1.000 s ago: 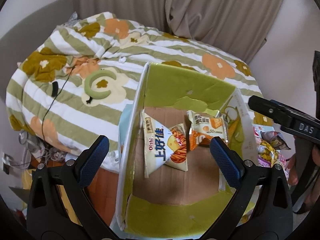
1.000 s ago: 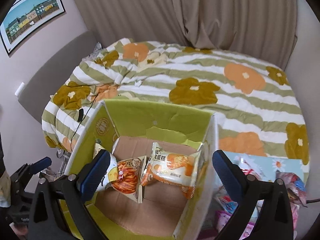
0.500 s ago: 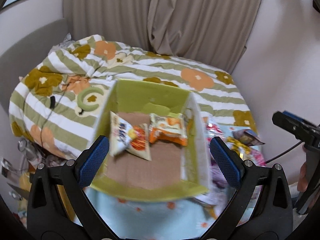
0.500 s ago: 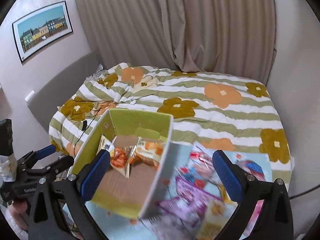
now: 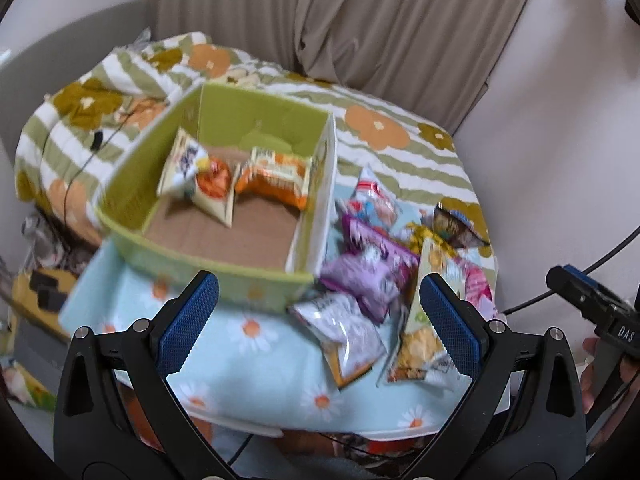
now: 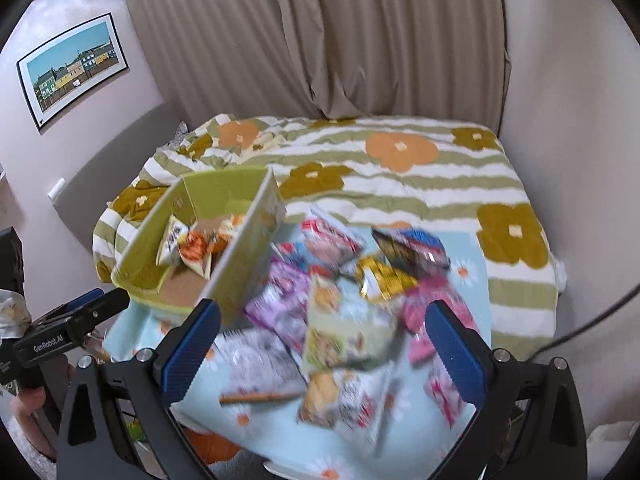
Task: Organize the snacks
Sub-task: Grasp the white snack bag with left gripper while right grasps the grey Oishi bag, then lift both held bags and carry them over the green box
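A green cardboard box (image 5: 260, 128) stands on a light blue daisy cloth (image 5: 256, 344); it also shows in the right wrist view (image 6: 212, 194). Inside lie a cream and orange chip bag (image 5: 198, 178) and an orange snack bag (image 5: 276, 178). A pile of loose snack bags lies right of the box: purple bags (image 5: 372, 268), a silver bag (image 5: 340, 332), a green and yellow bag (image 6: 344, 334), pink bags (image 6: 434, 316). My left gripper (image 5: 320, 320) is open and empty, above the cloth's front. My right gripper (image 6: 324, 344) is open and empty, above the pile.
The cloth lies on a bed with a green-striped flowered quilt (image 6: 400, 168). Curtains (image 6: 320, 40) and walls stand behind. A framed picture (image 6: 72, 68) hangs on the left wall. Clutter sits on the floor left of the bed (image 5: 36, 288).
Both grippers have pulled back and up from the box. The views have widened and the pile of loose snack bags right of the box has come into sight.
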`<state>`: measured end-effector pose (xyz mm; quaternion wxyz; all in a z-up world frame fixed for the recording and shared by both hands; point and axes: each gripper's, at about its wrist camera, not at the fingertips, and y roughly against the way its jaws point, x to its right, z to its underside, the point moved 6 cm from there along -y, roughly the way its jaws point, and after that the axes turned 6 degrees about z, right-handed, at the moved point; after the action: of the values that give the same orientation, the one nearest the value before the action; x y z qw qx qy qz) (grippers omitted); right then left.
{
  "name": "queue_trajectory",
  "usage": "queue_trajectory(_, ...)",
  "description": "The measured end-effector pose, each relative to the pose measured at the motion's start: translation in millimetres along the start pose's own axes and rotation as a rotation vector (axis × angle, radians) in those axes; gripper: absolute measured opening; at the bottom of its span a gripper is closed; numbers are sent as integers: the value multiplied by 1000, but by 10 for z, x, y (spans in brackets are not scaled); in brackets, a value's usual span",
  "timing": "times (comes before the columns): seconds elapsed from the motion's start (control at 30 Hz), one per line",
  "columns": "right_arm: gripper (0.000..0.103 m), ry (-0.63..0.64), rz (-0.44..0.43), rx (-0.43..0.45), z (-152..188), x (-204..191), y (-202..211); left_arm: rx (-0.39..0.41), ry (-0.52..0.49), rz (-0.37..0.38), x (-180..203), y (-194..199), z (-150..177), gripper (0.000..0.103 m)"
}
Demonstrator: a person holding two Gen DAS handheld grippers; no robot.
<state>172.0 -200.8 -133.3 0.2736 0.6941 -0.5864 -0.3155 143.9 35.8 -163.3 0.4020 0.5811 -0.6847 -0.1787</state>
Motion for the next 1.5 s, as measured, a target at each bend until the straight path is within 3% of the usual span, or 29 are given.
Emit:
queue_trajectory(0.27, 102, -16, -37, -76, 622, 266, -258, -76, 96, -2, 39, -501, 513, 100)
queue_trajectory(0.7, 102, -59, -94, -192, 1215, 319, -965, -180, 207, 47, -41, -1407, 806, 98)
queue_trajectory(0.97, 102, -77, -115, -218, 1326, 307, -1201, -248, 228, 89, -58, -1724, 974, 64)
queue_trajectory(1.03, 102, -81, -117, -223, 1351, 316, -1244, -257, 224, 97, -44, -1762, 1009, 60)
queue_trajectory(1.23, 102, -99, -127, -228, 1394, 315, -1318, -251, 186, 93, 31, -1771, 1030, 53)
queue_trajectory(1.5, 101, -117, -131, -221, 1328, 324, -1376, -253, 155, 73, 25, -1650, 1072, 51)
